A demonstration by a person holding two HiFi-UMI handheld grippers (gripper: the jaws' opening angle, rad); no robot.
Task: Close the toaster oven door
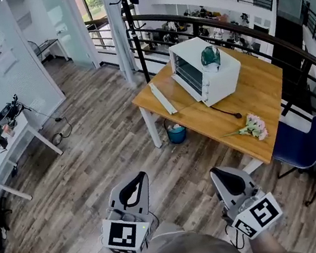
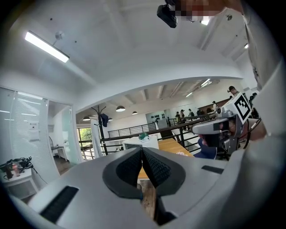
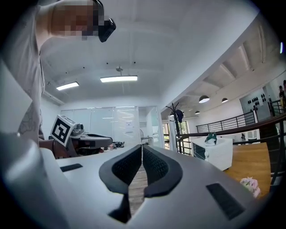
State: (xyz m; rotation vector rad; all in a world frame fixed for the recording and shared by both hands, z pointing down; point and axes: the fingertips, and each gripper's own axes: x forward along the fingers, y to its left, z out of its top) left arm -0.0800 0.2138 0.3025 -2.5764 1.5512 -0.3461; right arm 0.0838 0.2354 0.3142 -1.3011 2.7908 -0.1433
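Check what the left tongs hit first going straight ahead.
Probably the white box-shaped toaster oven on the light wooden table, far off: it shows right above the shut left tongs in the left gripper view. Nothing shows between; the table edge might come first, depth unclear.

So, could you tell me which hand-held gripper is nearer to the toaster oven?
Right. The right hand-held gripper is almost straight below the toaster oven in the head view; the left hand-held gripper is offset further left. Both are well away from it.

The toaster oven (image 1: 223, 77) is white, the table (image 1: 261, 93) tan, the chair (image 1: 303, 141) navy.
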